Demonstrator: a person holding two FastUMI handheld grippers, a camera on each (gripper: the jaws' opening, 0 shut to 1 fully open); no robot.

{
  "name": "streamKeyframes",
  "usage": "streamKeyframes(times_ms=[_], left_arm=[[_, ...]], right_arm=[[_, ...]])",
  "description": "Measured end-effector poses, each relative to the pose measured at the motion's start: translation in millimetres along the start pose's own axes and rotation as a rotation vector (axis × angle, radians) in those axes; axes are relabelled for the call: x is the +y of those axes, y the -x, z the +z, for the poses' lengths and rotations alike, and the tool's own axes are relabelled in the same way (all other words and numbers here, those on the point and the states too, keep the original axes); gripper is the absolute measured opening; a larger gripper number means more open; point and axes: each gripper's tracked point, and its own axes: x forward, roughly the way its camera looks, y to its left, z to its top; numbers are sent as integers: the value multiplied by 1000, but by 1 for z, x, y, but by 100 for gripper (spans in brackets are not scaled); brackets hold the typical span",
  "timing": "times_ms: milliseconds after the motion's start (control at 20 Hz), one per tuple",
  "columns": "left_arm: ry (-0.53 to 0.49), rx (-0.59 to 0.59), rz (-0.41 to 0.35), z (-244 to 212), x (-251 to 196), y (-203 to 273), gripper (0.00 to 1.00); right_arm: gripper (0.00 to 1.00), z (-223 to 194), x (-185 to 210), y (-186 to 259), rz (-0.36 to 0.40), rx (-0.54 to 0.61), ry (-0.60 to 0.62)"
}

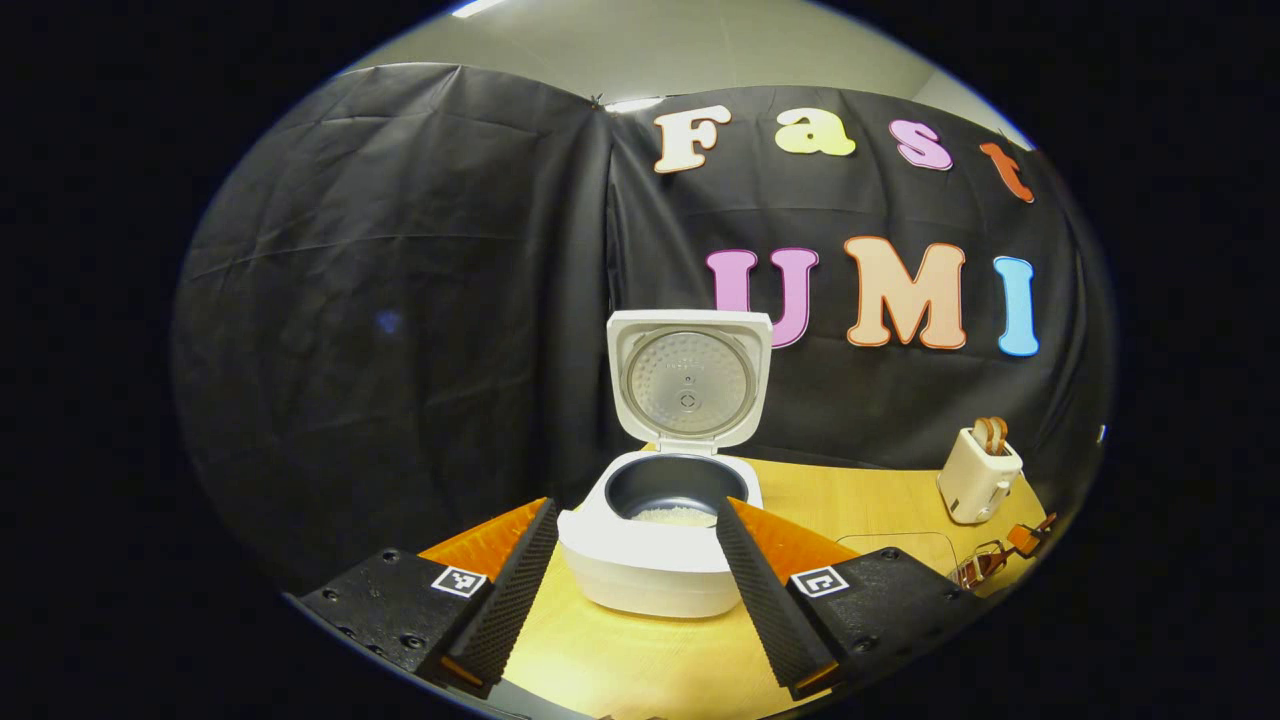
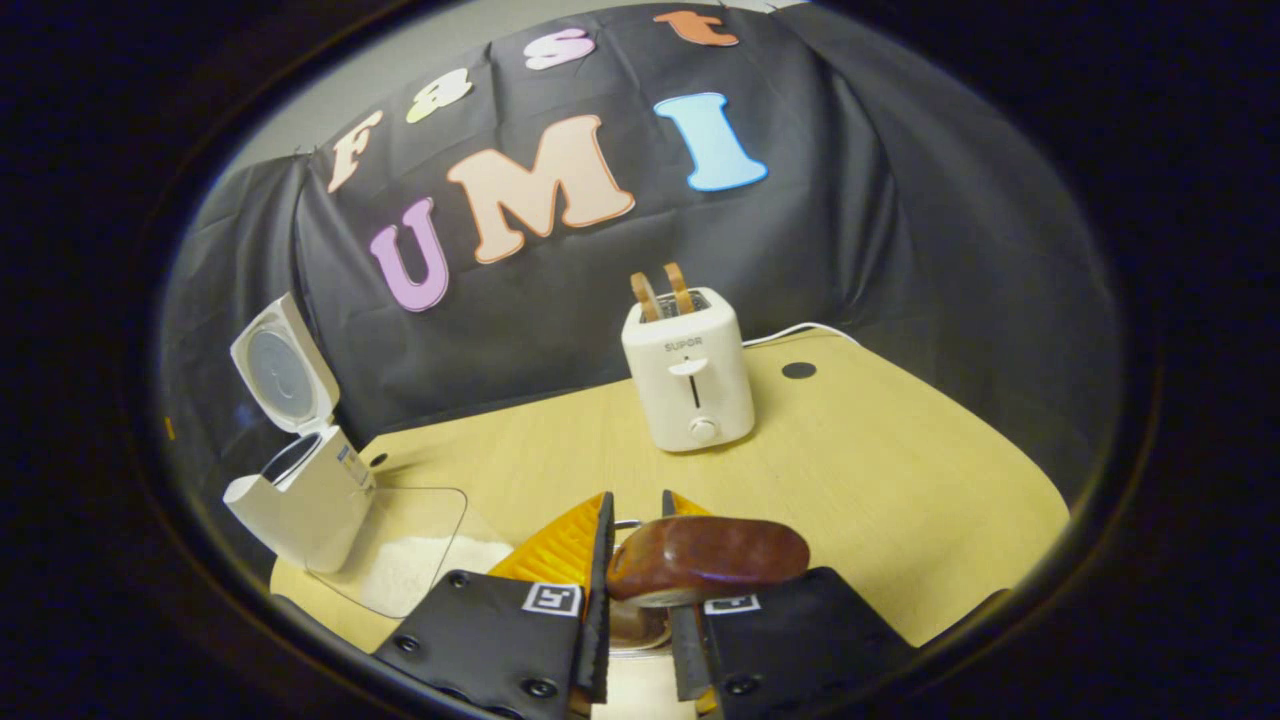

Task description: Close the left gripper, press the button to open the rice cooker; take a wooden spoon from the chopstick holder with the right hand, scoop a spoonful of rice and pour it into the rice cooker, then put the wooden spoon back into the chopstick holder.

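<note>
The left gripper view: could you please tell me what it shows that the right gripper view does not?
Left gripper view: the open left gripper and rice inside the pot. Right gripper view: the right gripper closed on the wooden spoon. Both: the rice cooker, lid up, the toaster and the table.

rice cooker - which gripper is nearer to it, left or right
Left. The left gripper is open right in front of the rice cooker, whose base sits between its fingers. The right gripper, shut on the wooden spoon, is farther off across the table.
</note>
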Motion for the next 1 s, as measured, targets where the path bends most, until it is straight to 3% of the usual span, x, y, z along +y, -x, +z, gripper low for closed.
streamKeyframes(times_ms=[350,550,1000], left_arm=[[26,12,6,-13,-8,9,94],[-14,9,18,-17,-2,11,94],[-12,37,-138,-26,1,-24,94]], right_arm=[[26,-1,2,-8,5,71,-30],[25,19,10,-1,0,35,1],[25,81,44,41,-72,-89,48]])
